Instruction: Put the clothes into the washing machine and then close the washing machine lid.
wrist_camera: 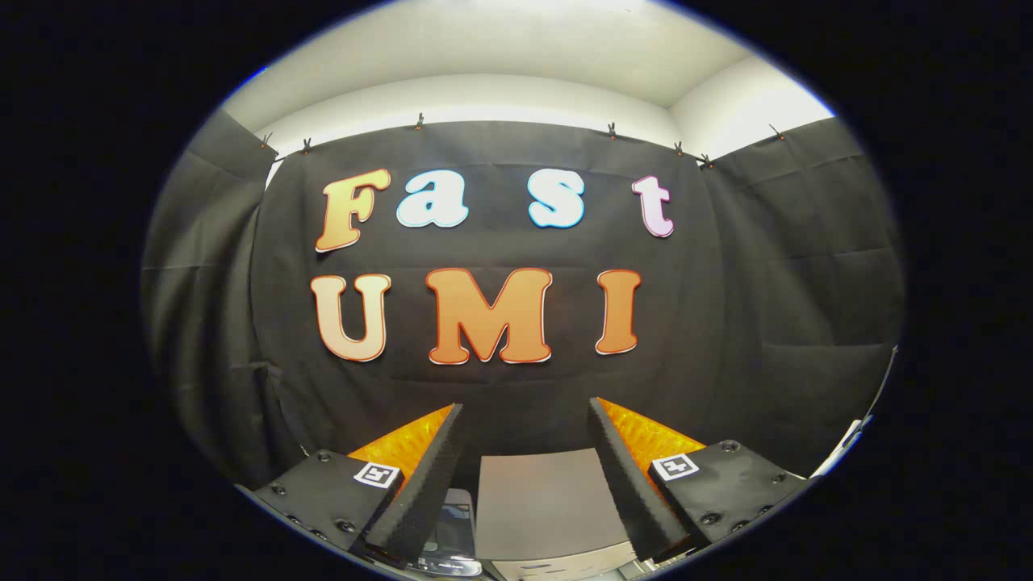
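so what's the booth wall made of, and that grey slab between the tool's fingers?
Booth wall: looks like matte black cloth; it creases and sags, and small clips hang it along the top. Grey slab: smooth, flat, dull sheen, likely plastic or painted metal, possibly the washer's lid; hard to tell. The tool is open, its fingers holding nothing.

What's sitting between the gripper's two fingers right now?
In the gripper view, the open gripper holds nothing; a grey flat panel, possibly the washing machine's lid, lies below between its fingers.
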The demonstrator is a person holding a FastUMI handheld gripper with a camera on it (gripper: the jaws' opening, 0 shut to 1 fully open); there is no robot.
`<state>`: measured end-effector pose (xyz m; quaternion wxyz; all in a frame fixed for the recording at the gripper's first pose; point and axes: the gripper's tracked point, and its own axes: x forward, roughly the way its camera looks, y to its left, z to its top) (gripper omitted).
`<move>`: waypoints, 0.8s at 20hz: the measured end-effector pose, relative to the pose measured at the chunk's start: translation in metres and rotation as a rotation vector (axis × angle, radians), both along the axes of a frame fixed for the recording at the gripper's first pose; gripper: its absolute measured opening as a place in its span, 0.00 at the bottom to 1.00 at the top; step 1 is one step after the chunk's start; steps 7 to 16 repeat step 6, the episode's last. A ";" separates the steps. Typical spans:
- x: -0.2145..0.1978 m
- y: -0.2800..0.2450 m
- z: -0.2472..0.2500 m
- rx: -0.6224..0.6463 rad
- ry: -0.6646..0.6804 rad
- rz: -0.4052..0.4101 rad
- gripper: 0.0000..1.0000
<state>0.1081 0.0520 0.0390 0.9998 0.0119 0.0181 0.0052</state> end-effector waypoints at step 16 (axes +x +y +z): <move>-0.001 -0.031 0.013 0.029 -0.058 0.027 0.98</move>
